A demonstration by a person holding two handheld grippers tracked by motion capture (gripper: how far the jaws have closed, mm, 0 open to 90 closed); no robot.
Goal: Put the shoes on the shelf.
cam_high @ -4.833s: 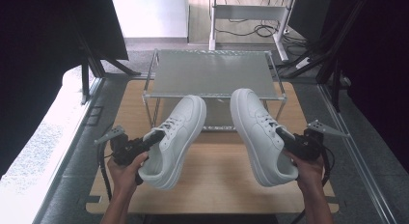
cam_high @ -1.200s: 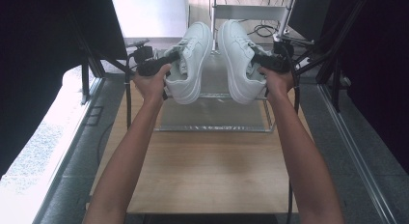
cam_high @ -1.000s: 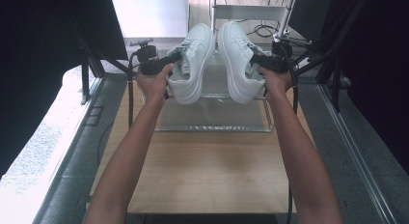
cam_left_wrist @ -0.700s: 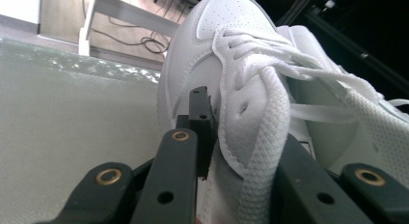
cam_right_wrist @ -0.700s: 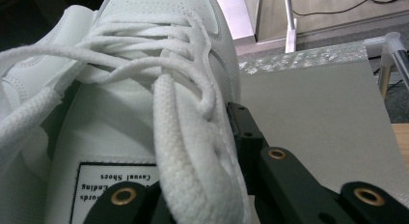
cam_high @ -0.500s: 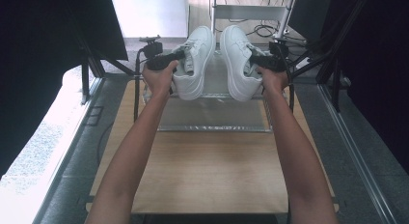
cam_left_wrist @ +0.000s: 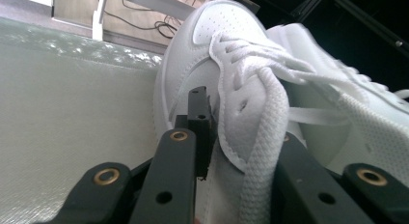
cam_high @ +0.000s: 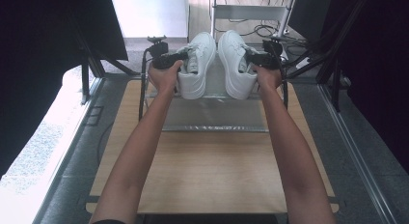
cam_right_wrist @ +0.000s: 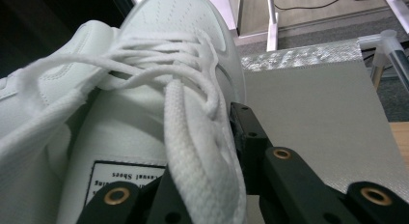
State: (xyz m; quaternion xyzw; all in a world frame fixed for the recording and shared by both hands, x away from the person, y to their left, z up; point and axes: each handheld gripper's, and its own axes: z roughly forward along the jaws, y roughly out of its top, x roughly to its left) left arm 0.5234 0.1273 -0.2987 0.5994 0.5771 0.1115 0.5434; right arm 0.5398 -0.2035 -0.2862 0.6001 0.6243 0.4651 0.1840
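Left hand-held gripper (cam_high: 170, 60) is clamped on the side wall of the left white sneaker (cam_high: 197, 64); in the left gripper view one black jaw sits outside the shoe (cam_left_wrist: 231, 89) and the other inside, under a lace. Right hand-held gripper (cam_high: 258, 59) grips the right white sneaker (cam_high: 236, 64) the same way, pinching its side wall (cam_right_wrist: 183, 118). Both shoes are held side by side, toes pointing away from the person, over the grey mesh shelf (cam_high: 212, 113) at the far end of the wooden worktop (cam_high: 212, 171). Both forearms are stretched forward.
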